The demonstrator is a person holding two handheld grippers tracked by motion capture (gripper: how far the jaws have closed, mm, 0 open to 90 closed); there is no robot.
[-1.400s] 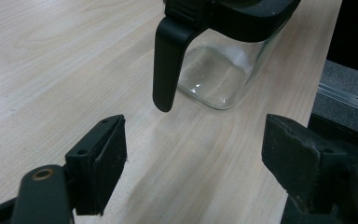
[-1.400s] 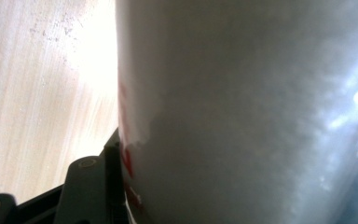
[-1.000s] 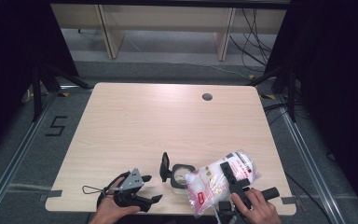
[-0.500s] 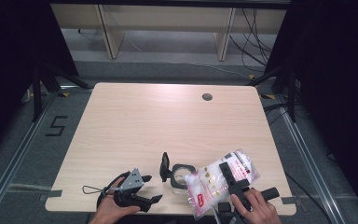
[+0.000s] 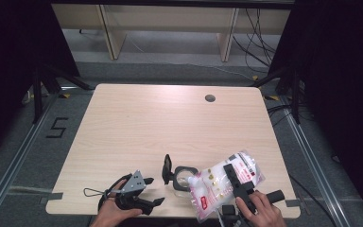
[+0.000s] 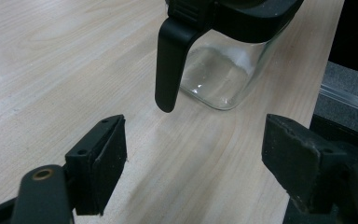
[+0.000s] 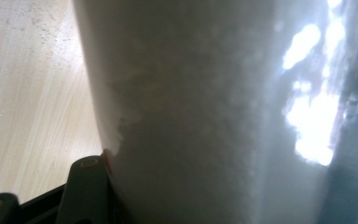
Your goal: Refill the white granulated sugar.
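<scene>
A clear plastic bag of white granules with red-and-white printing (image 5: 227, 182) lies tilted at the table's near right edge, one end resting against a small clear glass jar with a black flip lid and black handle (image 5: 179, 177). The jar stands upright, lid raised.

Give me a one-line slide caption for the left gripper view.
Open left gripper faces a glass jar with a black handle on the wooden table.

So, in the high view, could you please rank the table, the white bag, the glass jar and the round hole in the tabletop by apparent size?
1. table
2. white bag
3. glass jar, with open lid
4. round hole
</scene>
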